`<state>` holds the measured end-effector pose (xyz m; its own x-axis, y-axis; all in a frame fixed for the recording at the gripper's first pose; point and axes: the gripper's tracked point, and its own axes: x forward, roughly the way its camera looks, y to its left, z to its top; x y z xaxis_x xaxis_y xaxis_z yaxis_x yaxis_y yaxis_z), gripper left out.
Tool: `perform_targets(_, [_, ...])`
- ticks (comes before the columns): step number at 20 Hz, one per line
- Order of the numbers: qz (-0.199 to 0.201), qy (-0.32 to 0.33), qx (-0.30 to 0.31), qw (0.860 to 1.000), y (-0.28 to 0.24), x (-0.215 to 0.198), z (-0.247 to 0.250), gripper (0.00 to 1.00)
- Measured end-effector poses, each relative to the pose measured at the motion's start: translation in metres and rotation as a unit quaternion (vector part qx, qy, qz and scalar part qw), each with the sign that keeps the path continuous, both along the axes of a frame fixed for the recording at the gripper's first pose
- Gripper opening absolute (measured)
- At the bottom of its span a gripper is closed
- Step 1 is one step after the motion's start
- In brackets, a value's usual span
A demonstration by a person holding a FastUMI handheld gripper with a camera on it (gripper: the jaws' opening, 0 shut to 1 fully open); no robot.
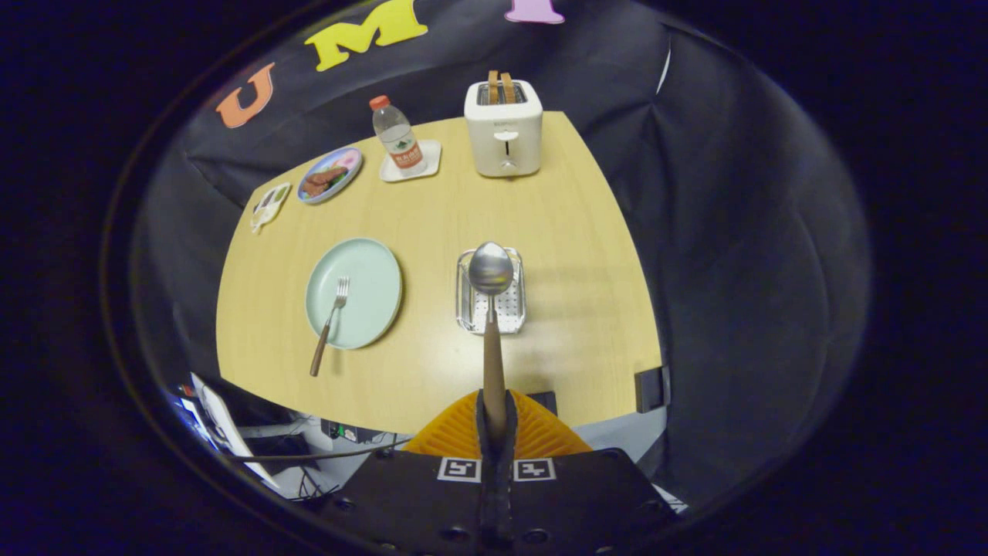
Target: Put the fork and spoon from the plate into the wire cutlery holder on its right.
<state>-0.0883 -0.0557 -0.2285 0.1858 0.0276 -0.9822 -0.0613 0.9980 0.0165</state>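
Setting: booth with black cloth walls; a light wood table (463, 193) fills the centre of the frame, seen from above.

Item, gripper (495, 421): lower centre of frame. Fingers closed nearly together, both pressing on a wooden handle; no gap visible beyond the handle's width.

Item, spoon (492, 269): held by the handle end, shaft running up from the fingers, bowl foremost. The bowl overlaps the wire cutlery holder (511, 310) in the centre of the frame; whether it is above the holder or already inside cannot be told from this angle.

Item, plate (370, 270): pale green, left of centre, well apart from the holder.

Item, fork (330, 316): tines on the plate, wooden handle running off its lower rim onto the table. Not yet moved.

Item, toaster (503, 131): upper centre, two slices standing up out of it.

Item, water bottle (397, 136): upper centre-left, upright on a small white tray.

Item, patterned dish (330, 174): upper left, with a smaller item beside it, too small to identify.

Risks, judged: the spoon leads bowl-first, so the bowl may catch on the wires or rim if lowered off-line. The holder looks light and could shift or tip under a sideways nudge. A grip so far back on the handle gives leverage for the spoon to swing or slip on release.
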Motion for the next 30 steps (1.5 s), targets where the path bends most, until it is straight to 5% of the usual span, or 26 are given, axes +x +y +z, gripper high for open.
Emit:
perform_targets(6, [-0.024, 0.038, 0.009, 0.999, -0.002, 0.010, -0.026, 0.01])
perform_targets(13, [-0.040, 0.014, 0.020, 0.999, 0.004, 0.037, -0.033, 0.14])
perform_targets(16, [-0.031, -0.042, 0.004, 0.999, 0.003, 0.057, -0.022, 0.31])
perform_targets(21, [0.020, -0.155, -0.021, 0.987, 0.026, 0.079, 0.009, 0.76])
perform_targets(30, [0.077, -0.232, 0.043, 0.969, 0.173, 0.049, -0.010, 0.93])
